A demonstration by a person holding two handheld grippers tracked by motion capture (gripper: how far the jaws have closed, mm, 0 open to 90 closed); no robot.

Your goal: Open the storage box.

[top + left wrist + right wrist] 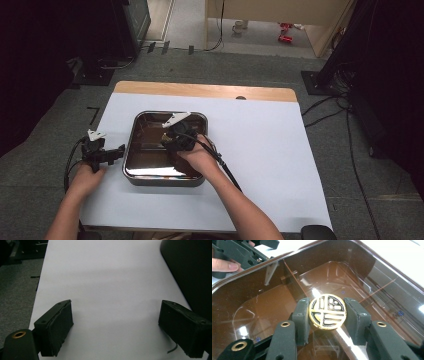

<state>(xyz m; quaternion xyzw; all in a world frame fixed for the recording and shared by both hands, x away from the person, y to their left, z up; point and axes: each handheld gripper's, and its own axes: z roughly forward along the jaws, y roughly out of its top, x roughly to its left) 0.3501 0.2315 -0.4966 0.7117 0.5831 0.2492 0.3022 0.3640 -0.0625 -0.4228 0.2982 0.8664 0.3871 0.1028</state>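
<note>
Placement seems to be the step in hand: the right tool (327, 315) is hanging inside the brown tray (131, 150) with its jaws clamped on either side of a round token (327, 312), holding it above the tray's glossy floor near a thin divider (294, 280). Whether the token is going down or coming out I cannot tell, though the low, tilted pose suggests it is being set into one of the compartments. The next move would call for lowering gently, parting the jaws only when the piece is resting flat, and keeping clear of the divider. The token is looking like a thick disc, cream-yellow, with bold black lines forming a blocky pattern on its face. The left tool (116, 327) is waiting over the white-covered desk (260, 150) just beside the tray, jaws wide apart and gripping nothing.
</note>
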